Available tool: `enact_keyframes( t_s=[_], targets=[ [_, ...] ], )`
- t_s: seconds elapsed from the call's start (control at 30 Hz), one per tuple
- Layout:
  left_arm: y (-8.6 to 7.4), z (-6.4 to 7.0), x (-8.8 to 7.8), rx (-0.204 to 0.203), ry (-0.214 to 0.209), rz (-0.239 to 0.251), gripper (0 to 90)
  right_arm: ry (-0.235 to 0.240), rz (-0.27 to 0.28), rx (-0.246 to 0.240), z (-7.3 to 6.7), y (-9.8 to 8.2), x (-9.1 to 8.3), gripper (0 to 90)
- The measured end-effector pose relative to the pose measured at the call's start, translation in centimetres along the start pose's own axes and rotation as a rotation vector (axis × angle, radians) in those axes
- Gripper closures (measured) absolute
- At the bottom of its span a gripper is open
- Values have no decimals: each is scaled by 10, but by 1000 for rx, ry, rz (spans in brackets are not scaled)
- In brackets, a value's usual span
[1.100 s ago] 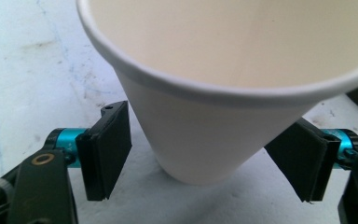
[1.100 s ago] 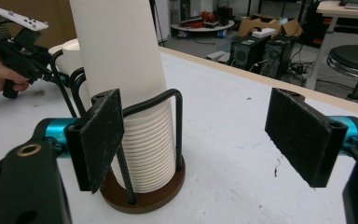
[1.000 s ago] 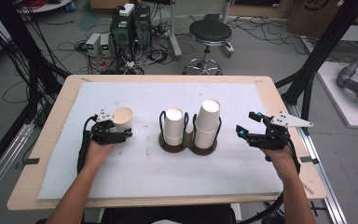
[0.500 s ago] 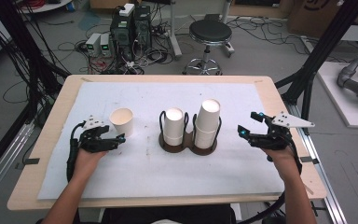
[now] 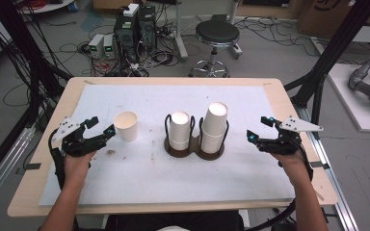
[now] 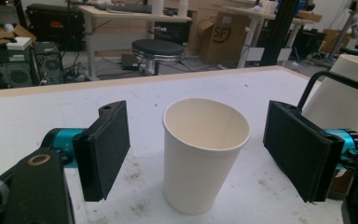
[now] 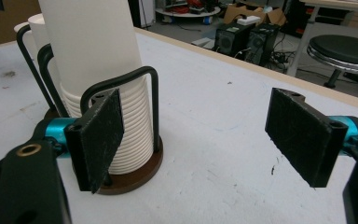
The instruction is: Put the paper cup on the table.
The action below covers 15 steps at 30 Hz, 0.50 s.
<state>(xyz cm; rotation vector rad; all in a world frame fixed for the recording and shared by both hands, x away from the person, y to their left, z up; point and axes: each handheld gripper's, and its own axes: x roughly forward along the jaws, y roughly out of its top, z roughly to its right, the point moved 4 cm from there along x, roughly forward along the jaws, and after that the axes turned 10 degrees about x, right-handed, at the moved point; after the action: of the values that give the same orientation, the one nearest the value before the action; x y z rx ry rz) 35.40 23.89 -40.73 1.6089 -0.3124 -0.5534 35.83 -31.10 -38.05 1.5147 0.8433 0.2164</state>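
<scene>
A single white paper cup stands upright on the white mat, left of a dark wire cup holder. The holder keeps a short stack of cups and a taller stack. My left gripper is open just left of the single cup, apart from it. In the left gripper view the cup stands ahead between the spread jaws of that gripper, untouched. My right gripper is open to the right of the holder. In the right gripper view the tall stack rises beyond the left jaw of that gripper.
The white mat covers most of the wooden table. Beyond the table's far edge stand a black stool and computer boxes with cables. Black frame posts rise at both sides.
My left gripper has let go of the single cup and drawn back to the left, leaving it standing. The right gripper has barely moved.
</scene>
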Motion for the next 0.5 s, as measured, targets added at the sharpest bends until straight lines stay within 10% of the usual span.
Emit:
enact_keyframes(
  t_s=[0.5],
  targets=[
    [-2, 12, -1, 6, -72, 3, 226, -19, 0, 15, -2, -2, -1, 198]
  ],
)
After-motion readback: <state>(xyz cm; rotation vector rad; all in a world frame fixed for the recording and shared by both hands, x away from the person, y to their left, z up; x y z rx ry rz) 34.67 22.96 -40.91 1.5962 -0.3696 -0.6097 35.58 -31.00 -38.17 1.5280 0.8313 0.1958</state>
